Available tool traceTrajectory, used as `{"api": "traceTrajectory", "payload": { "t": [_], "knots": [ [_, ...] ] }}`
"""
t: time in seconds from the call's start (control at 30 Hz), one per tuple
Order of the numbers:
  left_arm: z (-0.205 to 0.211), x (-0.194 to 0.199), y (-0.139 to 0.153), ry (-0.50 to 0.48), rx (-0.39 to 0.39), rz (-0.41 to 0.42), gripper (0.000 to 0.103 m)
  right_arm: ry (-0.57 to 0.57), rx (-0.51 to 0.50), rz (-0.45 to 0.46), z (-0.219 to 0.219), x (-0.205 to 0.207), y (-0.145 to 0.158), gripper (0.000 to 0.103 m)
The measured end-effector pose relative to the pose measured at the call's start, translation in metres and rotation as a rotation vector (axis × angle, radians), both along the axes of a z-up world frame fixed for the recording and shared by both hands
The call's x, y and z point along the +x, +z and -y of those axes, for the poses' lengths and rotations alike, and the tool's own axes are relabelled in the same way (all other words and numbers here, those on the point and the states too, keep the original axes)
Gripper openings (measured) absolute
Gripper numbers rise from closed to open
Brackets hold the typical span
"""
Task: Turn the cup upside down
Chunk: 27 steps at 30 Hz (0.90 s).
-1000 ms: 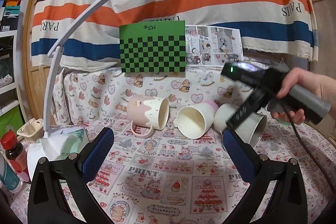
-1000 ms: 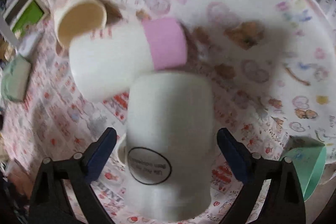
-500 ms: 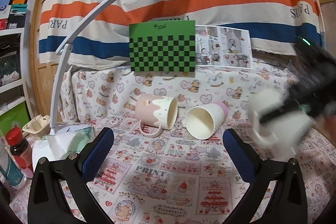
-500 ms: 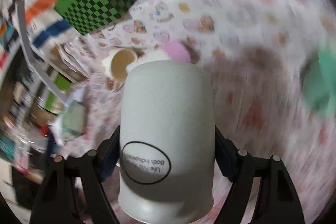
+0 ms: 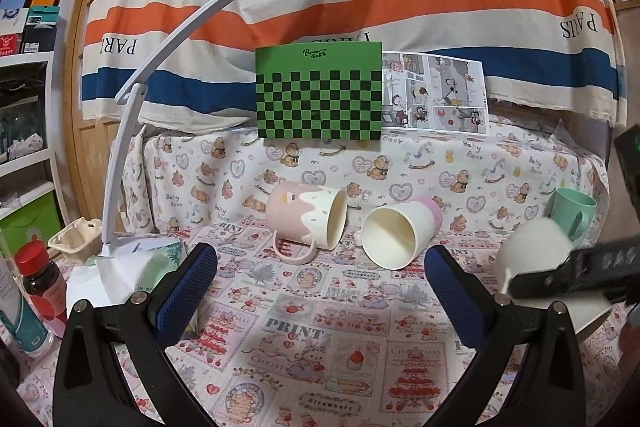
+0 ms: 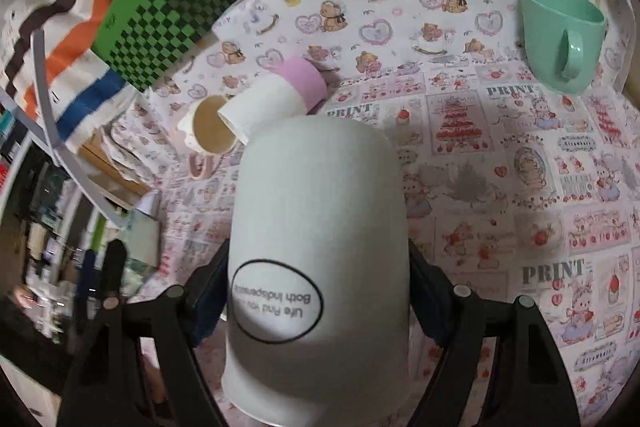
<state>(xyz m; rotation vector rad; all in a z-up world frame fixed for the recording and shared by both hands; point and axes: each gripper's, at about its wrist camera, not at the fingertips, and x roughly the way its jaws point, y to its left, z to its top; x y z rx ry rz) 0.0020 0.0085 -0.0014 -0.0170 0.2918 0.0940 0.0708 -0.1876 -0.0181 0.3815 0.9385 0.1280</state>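
Turning the white cup is the present step, right gripper clamped on it; left gripper open, low in frame. Next, set it rim-down on the tablecloth.

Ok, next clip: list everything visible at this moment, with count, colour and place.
white cup: 1, white with an oval label, held in the right tongs
pink mug: 1, pink and cream, on its side, centre of the cloth
pink-banded cup: 1, cream with a pink base, on its side beside the pink mug
green mug: 1, mint green, upright, far right
checkerboard card: 1, green and black, propped at the back
comic sheet: 1, multicoloured, beside the card
desk lamp: 1, white, left
bottle: 1, red cap, left edge
left tongs: blue pads, open, empty
right tongs: shut on the white cup
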Motion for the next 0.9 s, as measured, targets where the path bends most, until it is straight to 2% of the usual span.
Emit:
{"api": "traceTrajectory", "payload": {
  "t": [0.17, 0.27, 0.37, 0.43, 0.53, 0.63, 0.7, 0.8, 0.9],
  "knots": [
    [0.000, 0.001, 0.000, 0.013, -0.001, -0.007, 0.103, 0.022, 0.041, -0.053, -0.010, 0.000, -0.018, 0.077],
    [0.001, 0.001, 0.000, 0.010, 0.000, -0.005, 0.103, 0.079, -0.043, -0.033, -0.022, 0.000, -0.019, 0.081],
    [0.001, 0.001, 0.000, 0.010, -0.001, -0.005, 0.103, 0.167, -0.022, 0.015, -0.028, -0.005, -0.013, 0.090],
    [0.001, 0.001, 0.000, 0.010, 0.000, -0.005, 0.103, 0.191, -0.006, 0.083, -0.025, -0.014, -0.002, 0.096],
    [0.002, 0.000, 0.000, -0.001, 0.001, -0.008, 0.103, 0.230, -0.039, 0.241, -0.014, -0.033, 0.021, 0.101],
    [0.003, 0.001, 0.000, -0.006, 0.002, -0.010, 0.103, 0.229, -0.161, 0.440, 0.001, -0.061, 0.041, 0.103],
    [0.003, 0.001, 0.000, -0.005, 0.002, -0.010, 0.103, 0.185, -0.274, 0.565, 0.014, -0.078, 0.049, 0.103],
    [0.003, 0.001, 0.000, -0.010, 0.004, -0.007, 0.103, 0.110, -0.384, 0.621, 0.034, -0.084, 0.049, 0.103],
    [0.004, 0.001, 0.000, -0.019, 0.004, -0.008, 0.103, 0.120, -0.398, 0.663, 0.048, -0.086, 0.044, 0.103]
  ]
}}
